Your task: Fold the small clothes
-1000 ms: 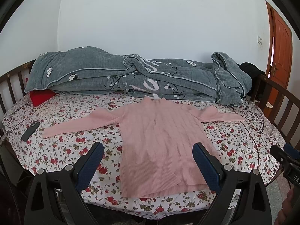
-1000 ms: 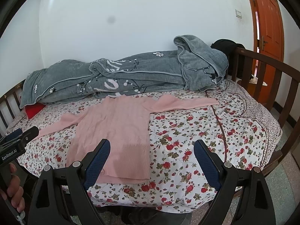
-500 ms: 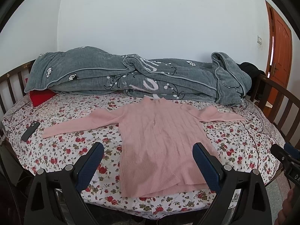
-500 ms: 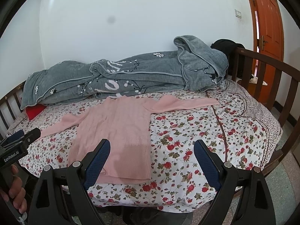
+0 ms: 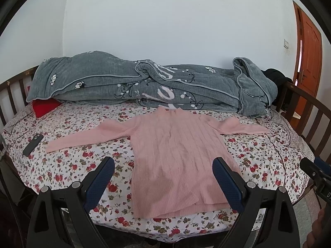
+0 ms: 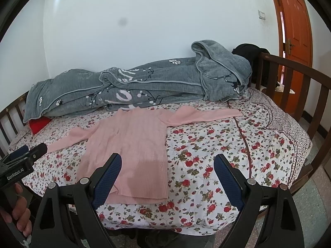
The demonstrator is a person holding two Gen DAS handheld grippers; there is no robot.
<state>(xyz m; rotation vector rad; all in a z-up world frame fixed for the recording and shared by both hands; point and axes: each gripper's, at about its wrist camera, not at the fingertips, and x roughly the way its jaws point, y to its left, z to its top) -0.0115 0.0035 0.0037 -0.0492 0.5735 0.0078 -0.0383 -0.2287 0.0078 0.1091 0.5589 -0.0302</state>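
Left wrist view shows your left gripper wide apart, grasping nothing. Your right gripper is wide apart too. Just ahead of both, the sweater lies flat on the bed. It looks soft and floppy, so pinch a sleeve end or hem corner.

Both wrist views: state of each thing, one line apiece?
Pink sweater: spread flat on the bed, sleeves out, unfolded.
Grey quilt: bunched along the wall.
Phone: lying flat on the sheet.
Door: ajar.
Left hand-held gripper: open, empty.
Right hand-held gripper: open, empty.
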